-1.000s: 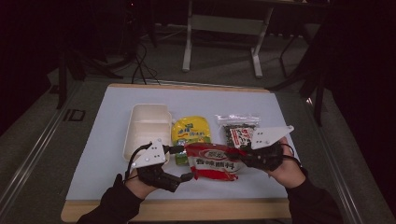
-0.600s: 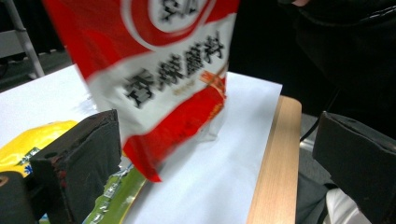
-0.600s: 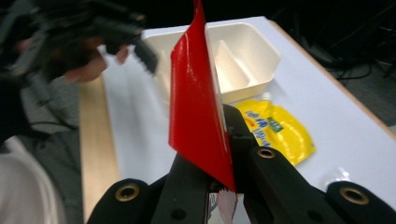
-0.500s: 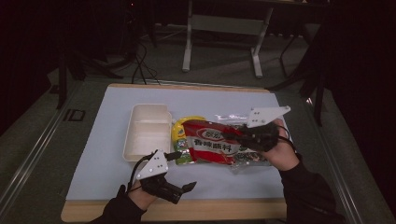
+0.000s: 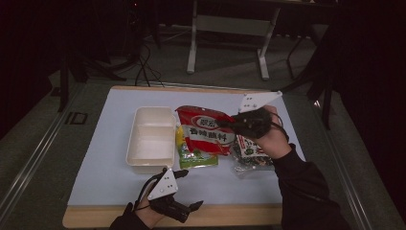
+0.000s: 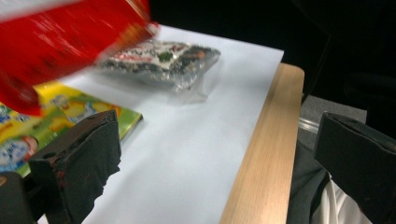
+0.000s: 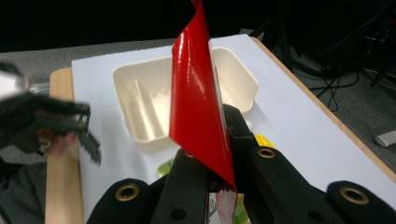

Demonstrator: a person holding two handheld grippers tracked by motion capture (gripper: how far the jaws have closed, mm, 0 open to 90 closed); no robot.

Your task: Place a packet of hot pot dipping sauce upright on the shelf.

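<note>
My right gripper [image 5: 238,123] is shut on one edge of a red snack packet [image 5: 205,130] and holds it in the air over the yellow-green packet [image 5: 197,156]. In the right gripper view the red packet [image 7: 198,102] stands upright out of the shut right gripper [image 7: 224,182]. My left gripper [image 5: 190,189] is low at the table's front edge. Its jaws have just been opening and stand wide with nothing between them. The left gripper [image 6: 219,172] looks across the white mat toward the blurred red packet [image 6: 60,42].
A white two-compartment tray [image 5: 136,158] lies left of the packets, its rim [image 7: 135,74] beyond the red packet. A clear packet with dark contents [image 5: 250,154] lies under my right hand. The wooden table edge [image 6: 266,154] runs close to the left gripper.
The left gripper has drawn back from the red packet toward the front edge and sunk. The right gripper has carried the red packet up and to the left, nearer the tray.
</note>
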